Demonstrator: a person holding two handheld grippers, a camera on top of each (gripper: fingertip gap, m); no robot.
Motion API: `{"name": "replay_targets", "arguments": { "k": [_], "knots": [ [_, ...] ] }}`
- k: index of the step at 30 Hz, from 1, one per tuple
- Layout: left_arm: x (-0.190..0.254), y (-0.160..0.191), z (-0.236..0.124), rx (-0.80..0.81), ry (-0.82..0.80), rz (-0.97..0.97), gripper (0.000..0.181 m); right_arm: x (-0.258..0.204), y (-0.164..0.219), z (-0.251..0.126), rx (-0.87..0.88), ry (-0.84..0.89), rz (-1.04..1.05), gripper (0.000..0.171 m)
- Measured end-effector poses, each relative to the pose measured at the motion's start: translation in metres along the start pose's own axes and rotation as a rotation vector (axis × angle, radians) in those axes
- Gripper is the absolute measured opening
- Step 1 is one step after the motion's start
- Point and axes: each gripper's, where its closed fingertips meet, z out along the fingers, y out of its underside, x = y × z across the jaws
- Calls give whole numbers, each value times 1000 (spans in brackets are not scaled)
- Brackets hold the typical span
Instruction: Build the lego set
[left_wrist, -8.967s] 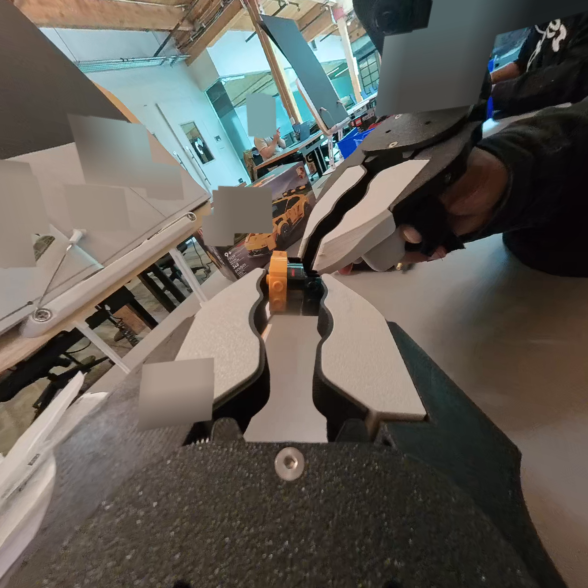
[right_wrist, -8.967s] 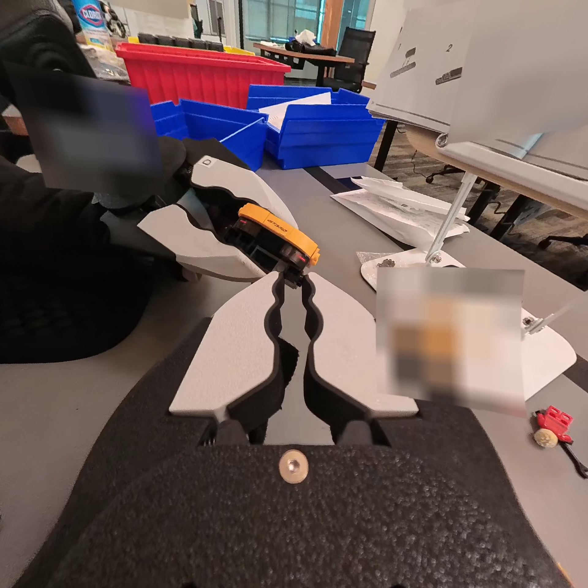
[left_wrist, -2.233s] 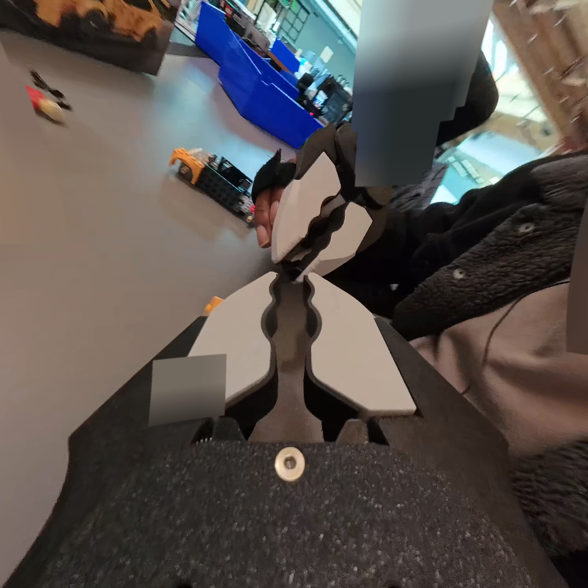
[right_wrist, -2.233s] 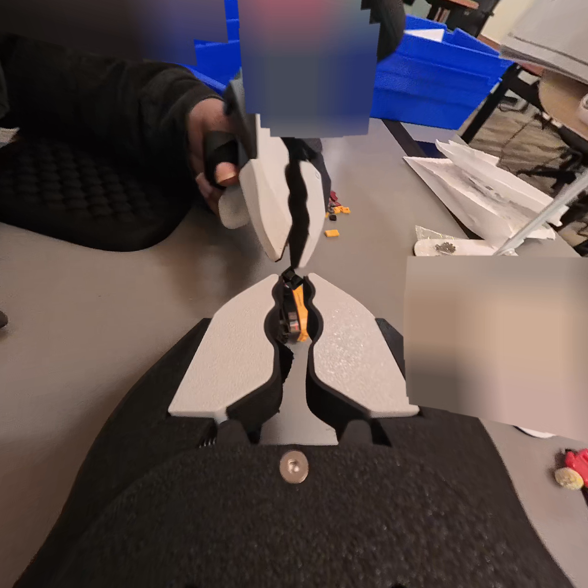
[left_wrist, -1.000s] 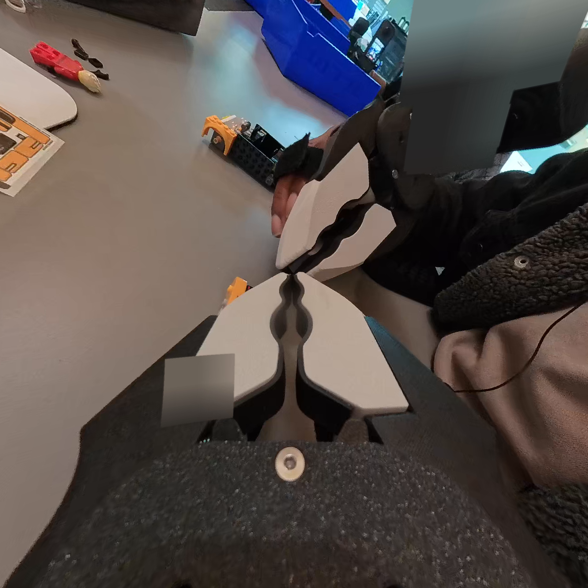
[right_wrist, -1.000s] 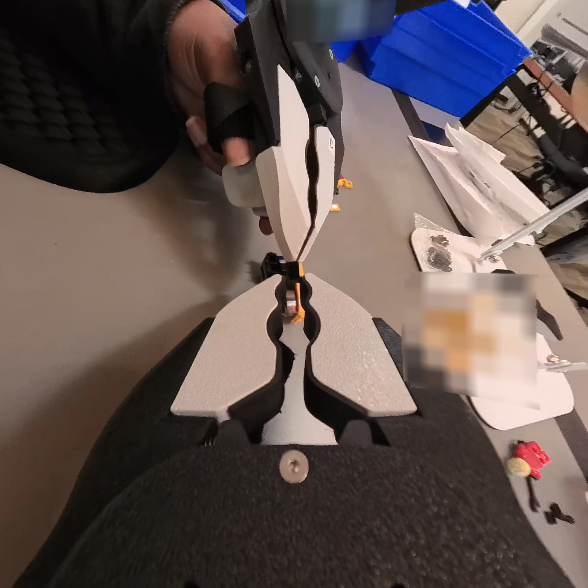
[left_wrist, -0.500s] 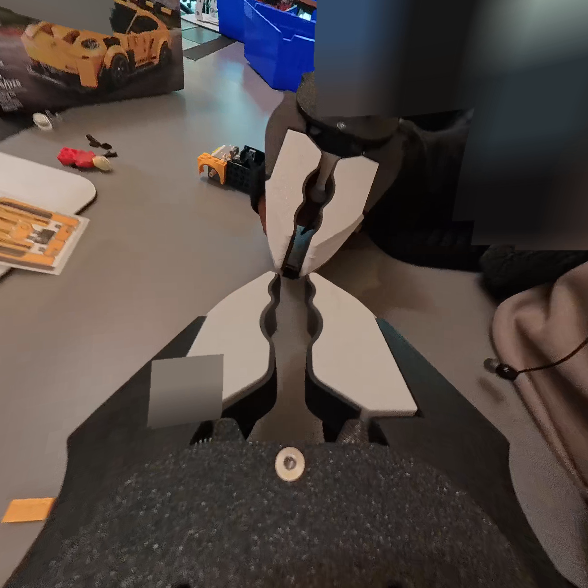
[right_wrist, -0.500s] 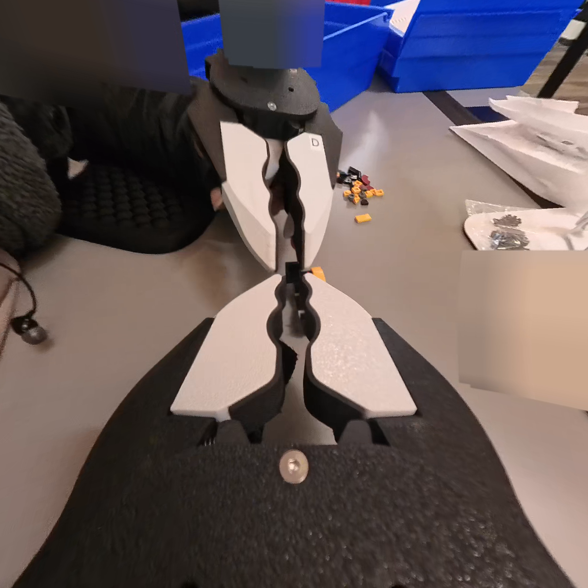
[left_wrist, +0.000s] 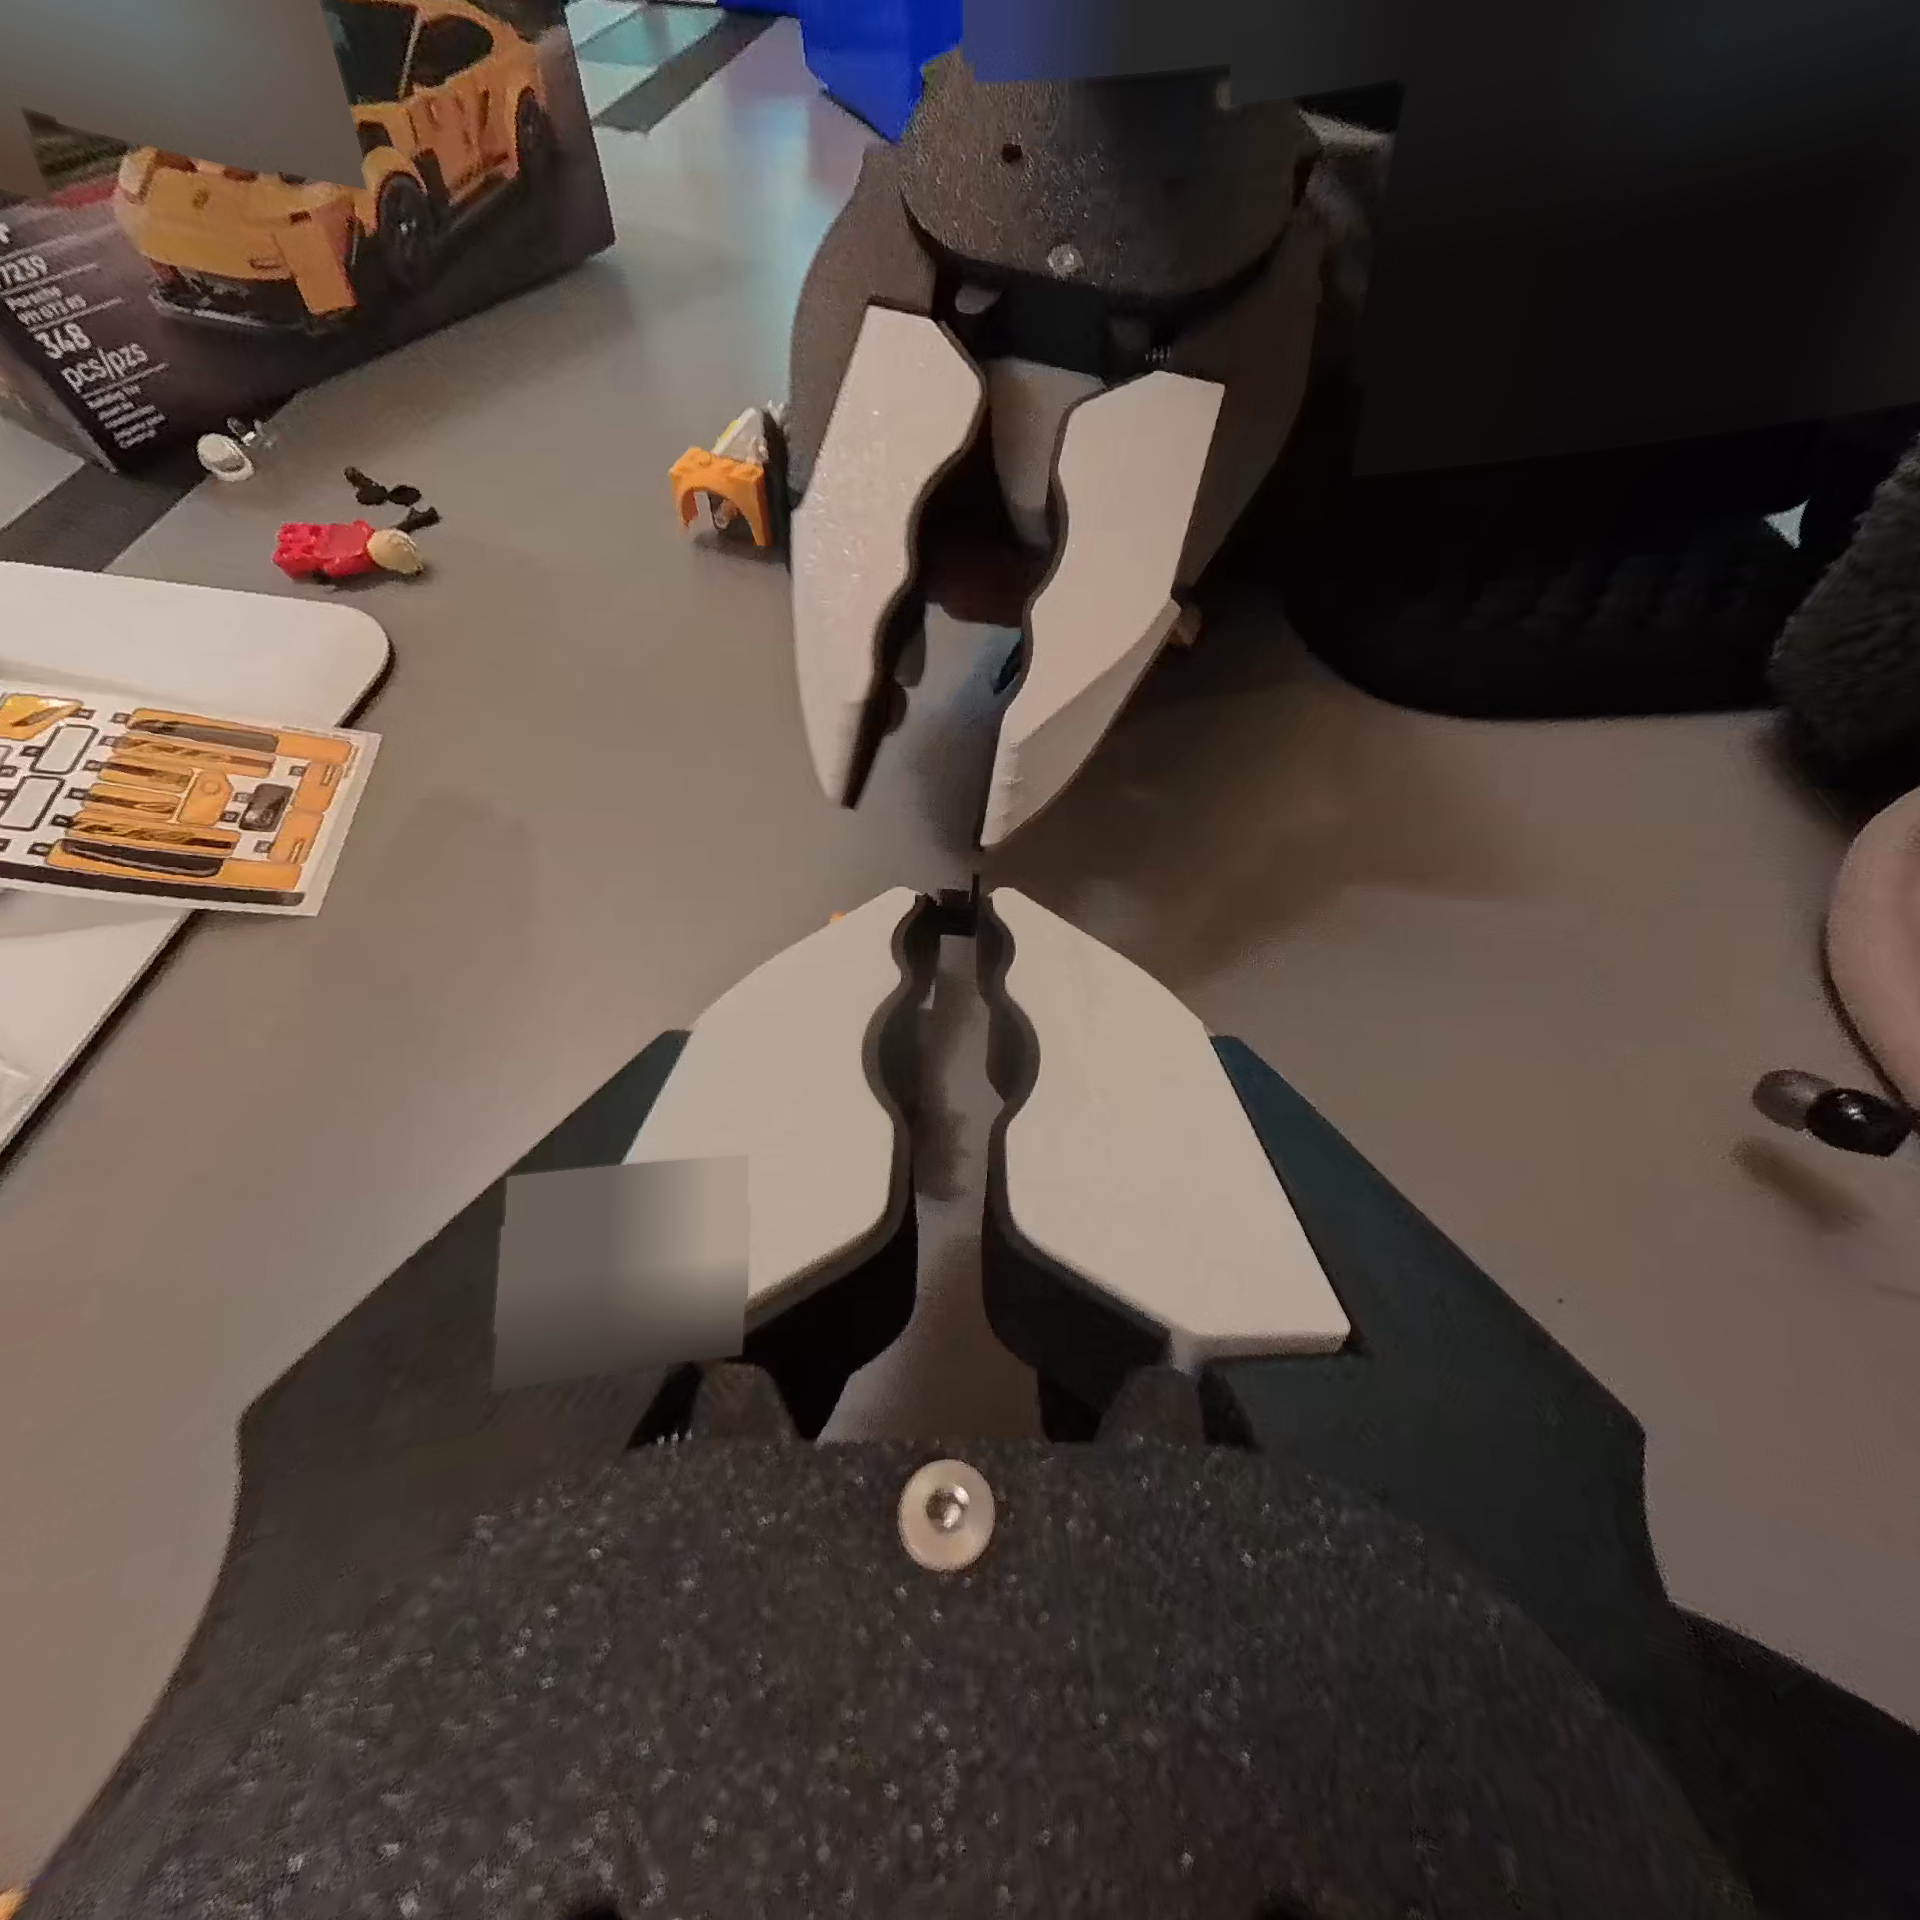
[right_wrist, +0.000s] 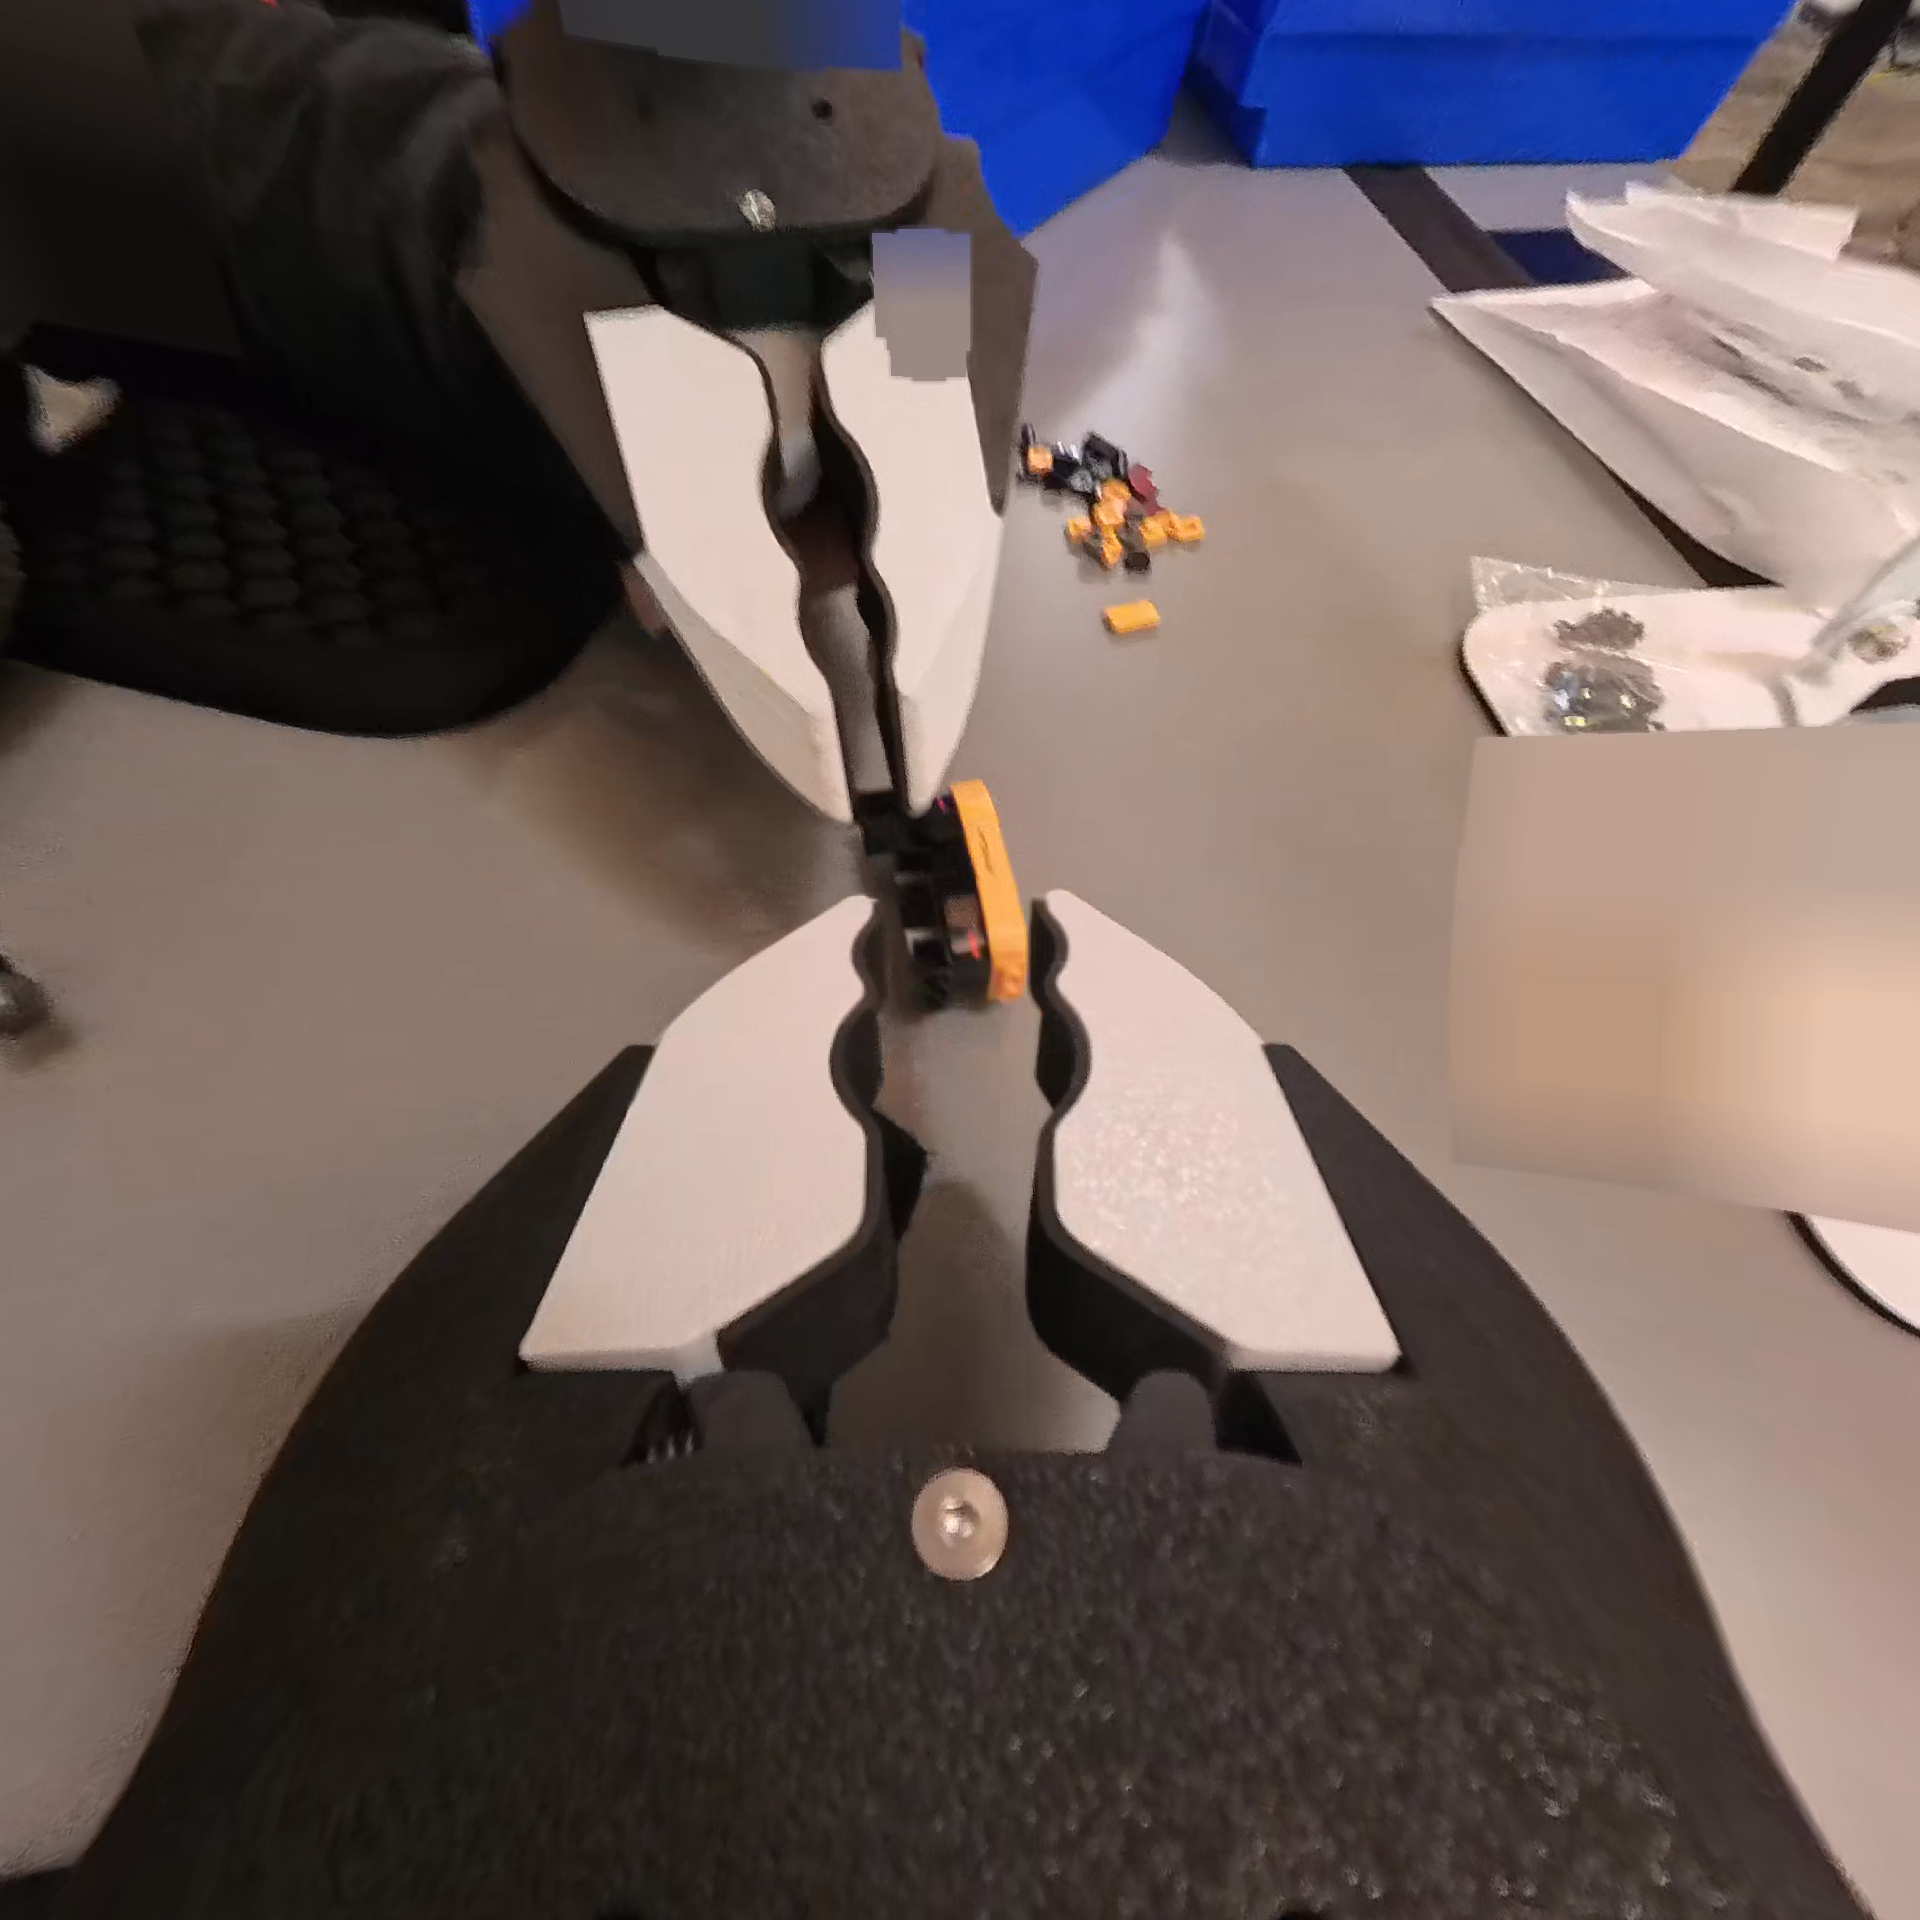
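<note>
A small black and orange lego assembly (right_wrist: 961, 904) is pinched at its black end by my left gripper (left_wrist: 951, 899), which is shut on it; in the left wrist view only a black bit (left_wrist: 951, 920) shows between the tips. My right gripper (right_wrist: 956, 909) faces the left one tip to tip. Its jaws are open around the assembly's orange side, with a gap on the right. In the left wrist view the right gripper (left_wrist: 914, 816) shows open and empty just beyond my left tips. Both are low over the grey table (left_wrist: 582, 935).
A lego box (left_wrist: 291, 208), a sticker sheet (left_wrist: 177, 810), a red minifigure part (left_wrist: 343, 549) and an orange and black chassis (left_wrist: 727, 488) lie at the left. A pile of small bricks (right_wrist: 1117, 499), paper bags (right_wrist: 1714, 384) and blue bins (right_wrist: 1351, 83) are beyond. Left and right tips are no more than a few centimetres apart.
My right gripper has opened and let go of the assembly. My left gripper has closed on it. Both grippers have swung to face each other more squarely.
</note>
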Motion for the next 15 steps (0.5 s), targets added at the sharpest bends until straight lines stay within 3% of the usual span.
{"name": "replay_targets", "arguments": {
  "k": [3, 6, 15],
  "knots": [
    [0, 10, 4, -49, 2, 13, 8, -1, 19, 10, -108, 1, -28, 38],
    [0, 15, 7, -79, 2, 33, 8, -1, 33, 22, -204, 24, -106, 40],
    [-2, 20, 8, -102, 0, 41, 8, -6, 33, 30, -198, -45, -129, 26]
  ]
}}
